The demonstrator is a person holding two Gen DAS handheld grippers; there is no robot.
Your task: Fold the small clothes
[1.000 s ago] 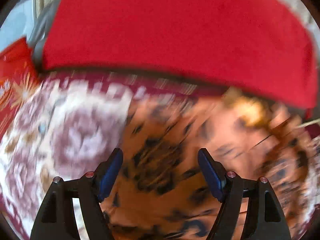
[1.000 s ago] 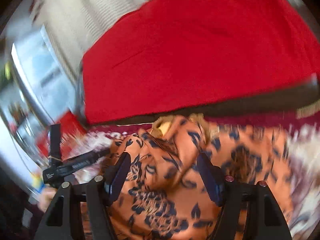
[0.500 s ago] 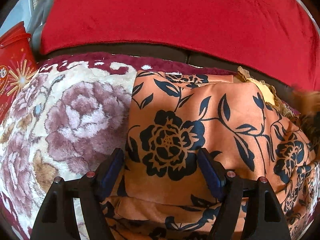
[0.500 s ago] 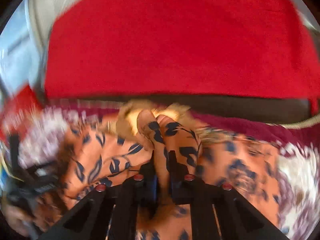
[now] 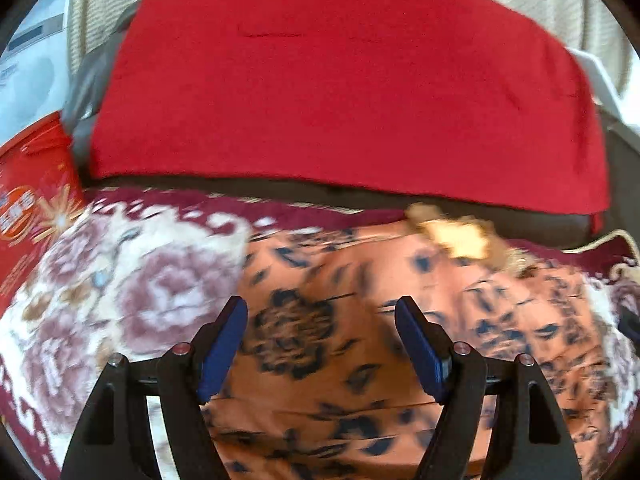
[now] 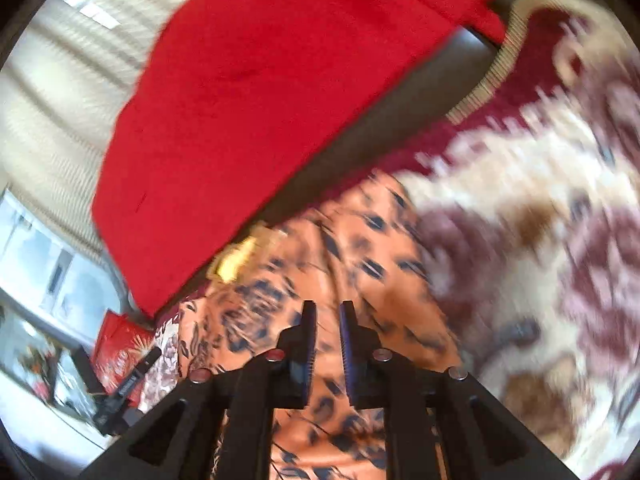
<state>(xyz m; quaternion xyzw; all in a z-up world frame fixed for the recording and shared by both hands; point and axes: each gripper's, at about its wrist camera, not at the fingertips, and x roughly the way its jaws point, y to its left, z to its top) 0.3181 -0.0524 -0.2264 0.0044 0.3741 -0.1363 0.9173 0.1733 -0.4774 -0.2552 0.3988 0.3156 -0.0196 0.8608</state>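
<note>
Right gripper (image 6: 325, 314) opening over orange garment (image 6: 360, 264).

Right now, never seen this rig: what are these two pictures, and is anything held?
There is no robot here. A person holds a two-finger tool in each hand, and each tool carries a fisheye camera looking forward along its fingers. One picture comes from the left gripper, whose jaws stand wide and empty. The other comes from the right gripper, tilted. Its jaws are narrow and opening, and nothing looks pinched between them. An orange floral garment lies below on a flowered blanket, with a red cushion behind. Both views are blurred.
</note>
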